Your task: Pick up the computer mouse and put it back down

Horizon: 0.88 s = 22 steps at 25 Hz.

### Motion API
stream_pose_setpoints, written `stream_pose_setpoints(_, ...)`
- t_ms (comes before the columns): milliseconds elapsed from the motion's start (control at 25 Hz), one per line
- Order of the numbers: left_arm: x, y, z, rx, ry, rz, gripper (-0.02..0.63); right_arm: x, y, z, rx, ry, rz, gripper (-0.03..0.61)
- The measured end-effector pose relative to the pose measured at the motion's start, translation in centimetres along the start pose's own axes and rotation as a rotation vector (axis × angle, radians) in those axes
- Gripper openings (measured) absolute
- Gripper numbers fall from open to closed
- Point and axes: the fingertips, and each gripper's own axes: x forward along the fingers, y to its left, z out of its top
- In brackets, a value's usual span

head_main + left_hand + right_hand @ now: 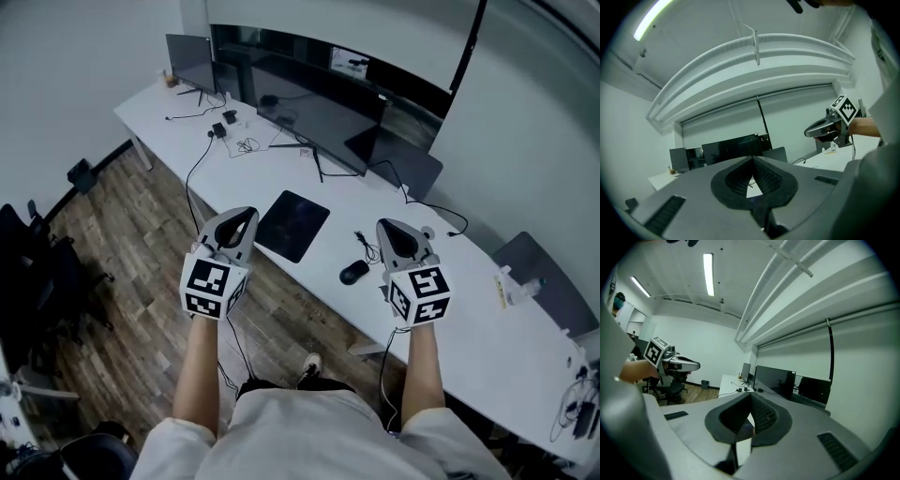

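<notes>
The black computer mouse (pixel 353 272) lies on the long white table (pixel 469 328), near its front edge, with a thin cable running off behind it. My right gripper (pixel 392 228) hovers just to the right of the mouse, jaws shut and empty. My left gripper (pixel 246 217) is held over the table's front edge beside a black mouse pad (pixel 292 225), jaws also closed with nothing between them. In the left gripper view the jaws (pixel 753 158) meet at the tip, and the right gripper (pixel 827 127) shows off to the side. The right gripper view shows its jaws (pixel 751 395) closed.
A wide dark monitor (pixel 319 108) and a smaller one (pixel 192 61) stand at the table's back, with cables and small devices (pixel 230 127) near them. Grey chair backs (pixel 403 161) (pixel 548 281) sit behind the table. A black office chair (pixel 37 267) stands on the wood floor at left.
</notes>
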Motion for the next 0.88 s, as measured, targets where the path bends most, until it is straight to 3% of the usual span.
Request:
stream_pose_setpoints(360, 7.9, 1.0, -3.8, -0.017, 0.071, -0.063, 0.018, 7.0, -5.1, -5.7, 0.120, 0.078, -0.075, 0.015)
stream_pose_setpoints(640, 12.9, 3.3, -8.7, -0.028, 0.088, -0.192, 0.018, 11.6, -5.5, -11.9, 0.224, 0.191, -0.173, 0.030)
stream_pose_setpoints(880, 16.6, 5.3, -14.4, -0.048, 0.141, -0.306, 0.018, 14.0, -4.4, -18.2, 0.448, 0.199, -0.300, 0.138)
